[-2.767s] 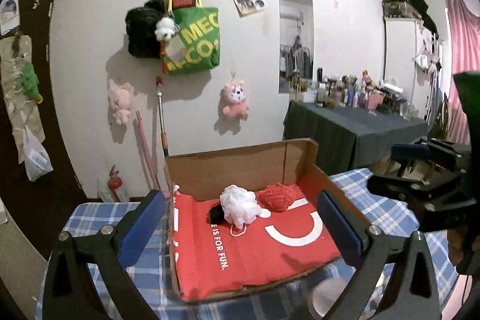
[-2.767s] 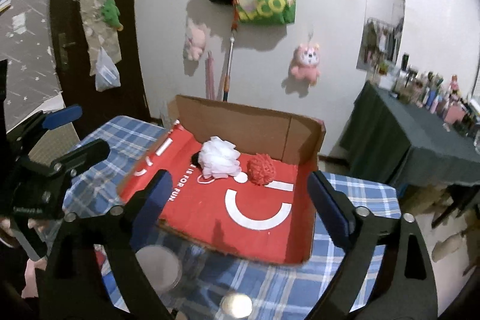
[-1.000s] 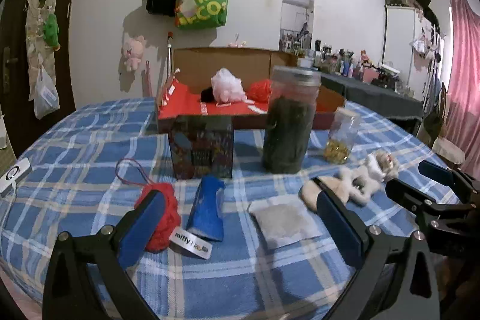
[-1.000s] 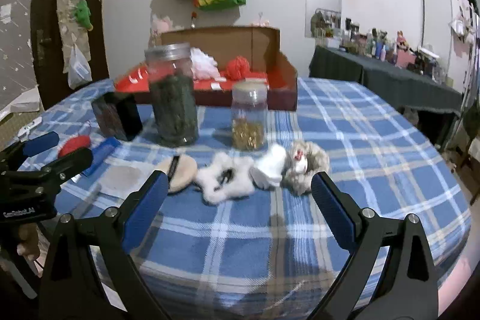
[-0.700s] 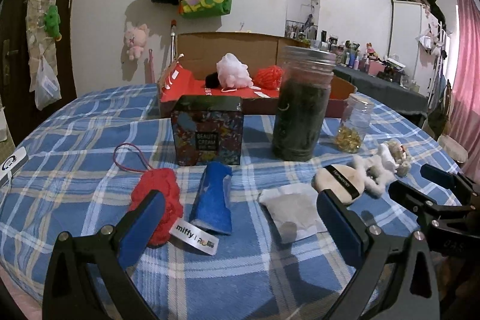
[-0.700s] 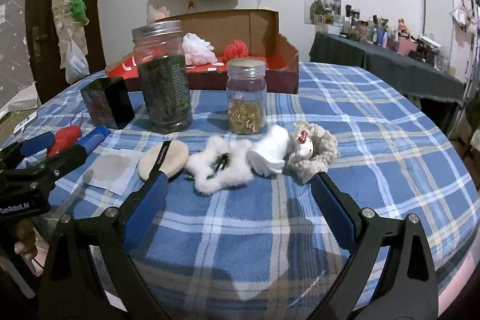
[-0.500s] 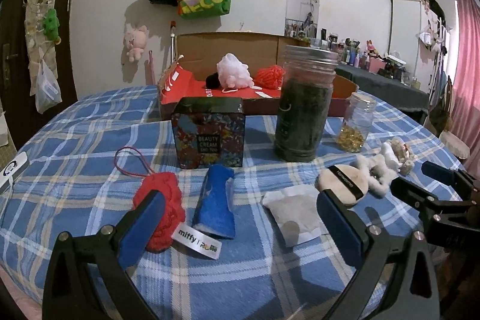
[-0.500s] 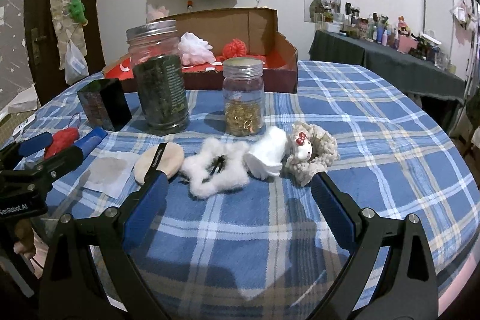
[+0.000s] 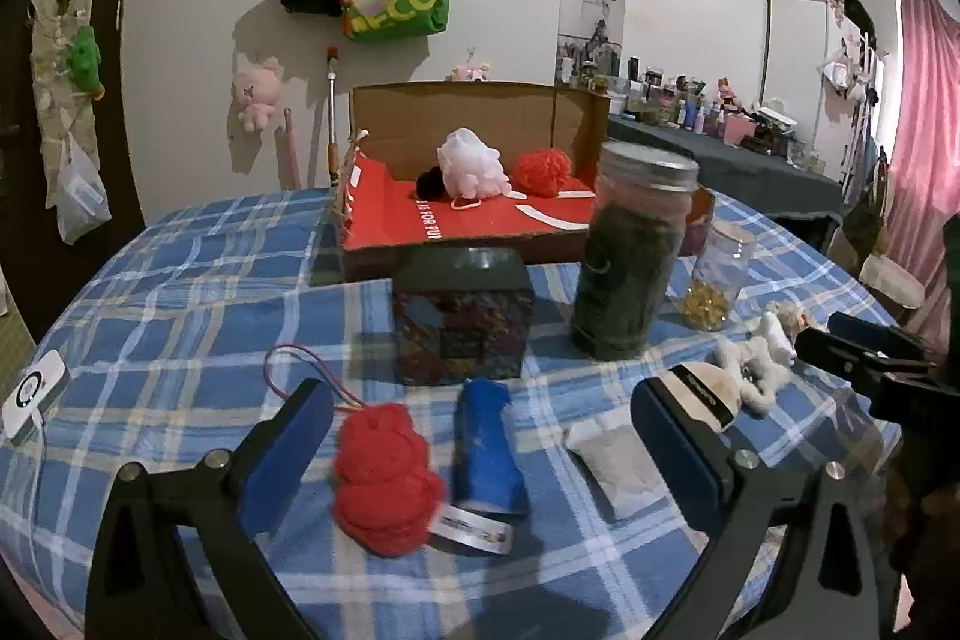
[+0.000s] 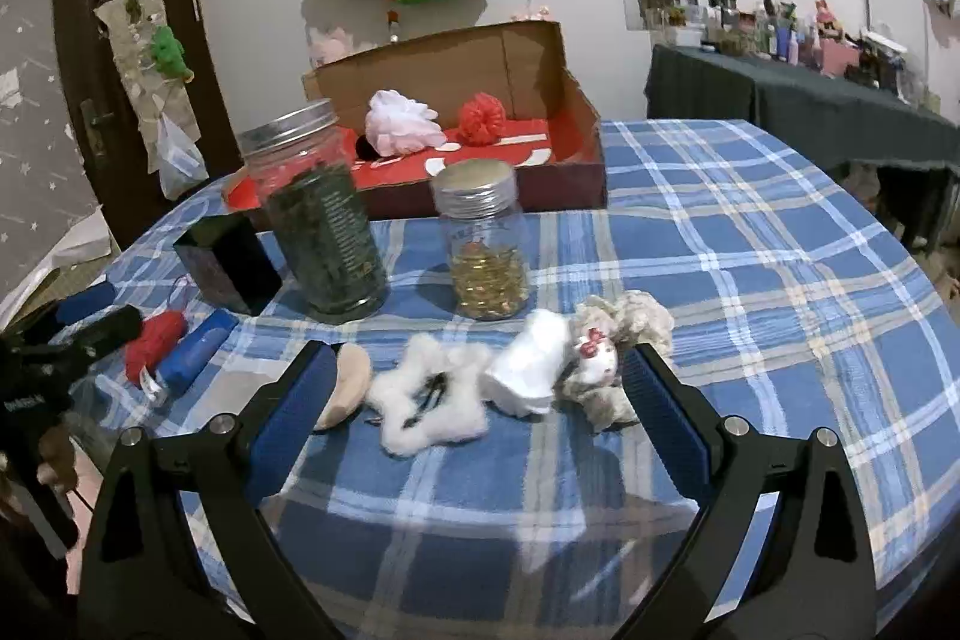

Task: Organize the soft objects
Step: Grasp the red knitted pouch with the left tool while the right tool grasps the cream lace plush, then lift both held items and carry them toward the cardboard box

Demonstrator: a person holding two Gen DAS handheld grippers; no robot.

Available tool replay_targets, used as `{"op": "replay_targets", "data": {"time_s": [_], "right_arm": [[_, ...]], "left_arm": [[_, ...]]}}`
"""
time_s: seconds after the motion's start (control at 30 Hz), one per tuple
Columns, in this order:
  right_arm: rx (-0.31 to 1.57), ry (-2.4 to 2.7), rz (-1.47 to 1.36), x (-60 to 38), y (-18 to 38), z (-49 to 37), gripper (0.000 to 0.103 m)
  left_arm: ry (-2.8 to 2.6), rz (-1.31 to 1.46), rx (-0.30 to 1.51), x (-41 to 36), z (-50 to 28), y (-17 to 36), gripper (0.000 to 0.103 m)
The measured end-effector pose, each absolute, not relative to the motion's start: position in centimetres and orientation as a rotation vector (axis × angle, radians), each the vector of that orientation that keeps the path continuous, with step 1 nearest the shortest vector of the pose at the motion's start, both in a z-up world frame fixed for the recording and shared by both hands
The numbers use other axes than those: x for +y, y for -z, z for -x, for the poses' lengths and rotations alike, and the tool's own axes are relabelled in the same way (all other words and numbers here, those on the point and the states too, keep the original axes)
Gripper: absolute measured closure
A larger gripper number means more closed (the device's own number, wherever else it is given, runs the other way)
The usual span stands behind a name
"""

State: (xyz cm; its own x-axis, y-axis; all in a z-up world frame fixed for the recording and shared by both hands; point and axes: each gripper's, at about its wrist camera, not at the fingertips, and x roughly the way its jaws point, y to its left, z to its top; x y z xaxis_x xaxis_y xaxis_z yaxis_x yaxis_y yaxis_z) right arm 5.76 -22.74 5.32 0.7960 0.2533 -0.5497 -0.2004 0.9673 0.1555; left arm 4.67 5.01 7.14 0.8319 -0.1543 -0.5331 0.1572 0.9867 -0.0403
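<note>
Left tool (image 9: 480, 442) held low over the near edge of the blue plaid worktop (image 9: 180, 292), fingers spread wide apart, nothing between them. Inside that gap, at 11 o'clock from the tool's midpoint, a red knitted toy (image 9: 384, 484) with a thin red loop, touching a blue fabric roll (image 9: 489, 451) at its 3 o'clock; a white tag poked out under both. Farther toward 3 o'clock, a pale flat pouch (image 9: 618, 460) and a round beige puff (image 9: 708, 391) with a black band. At 12 o'clock, a dark patterned box (image 9: 462, 316), then a tall jar (image 9: 636, 256) of dark contents and a small jar (image 9: 717, 274) of golden beads at its 3 o'clock.

Right tool (image 10: 474, 400) likewise spread wide, empty, hovering over the worktop's near side. Between its fingers, a white fluffy piece (image 10: 429, 400) with a black clip on it, a white soft lump (image 10: 531, 361) at its 3 o'clock, and a cream crochet toy (image 10: 612, 352) with a red bow touching that lump. Beige puff peeking past the left finger at 9 o'clock.

At 12 o'clock, across the worktop, an open cardboard box (image 10: 468, 64) with red lining, holding a white mesh pouf (image 10: 399, 121), a red pouf (image 10: 480, 118) at its 3 o'clock, and a small dark item half hidden at its 9 o'clock
</note>
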Motion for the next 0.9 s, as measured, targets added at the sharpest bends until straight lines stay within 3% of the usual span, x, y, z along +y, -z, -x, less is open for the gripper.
{"op": "replay_targets", "data": {"time_s": [0.27,0.4,0.47,0.57,0.67,0.7,0.9], "right_arm": [[0.638,-0.167,-0.111,-25.8,-5.3,-7.2,0.006],[0.675,-0.151,-0.149,-27.0,-4.6,-8.4,0.006],[0.693,-0.16,-0.176,-27.4,-4.2,-8.9,0.015],[0.741,-0.186,-0.224,-27.9,-3.2,-9.9,0.046],[0.766,-0.222,-0.272,-28.4,-2.2,-10.2,0.068],[0.762,-0.233,-0.272,-28.5,-2.4,-10.1,0.075],[0.7,-0.258,-0.256,-28.2,-4.2,-8.7,0.075]], "left_arm": [[0.105,0.044,0.656,9.8,-6.1,-6.5,0.002],[0.105,0.083,0.714,11.2,-6.9,-5.2,0.013],[0.119,0.1,0.74,11.4,-7.3,-4.6,0.017],[0.169,0.103,0.787,11.1,-7.8,-3.3,0.032],[0.238,0.106,0.797,10.4,-7.7,-2.7,0.048],[0.255,0.103,0.795,10.2,-7.7,-2.8,0.063],[0.276,0.067,0.759,8.9,-7.2,-4.3,0.066]]}}
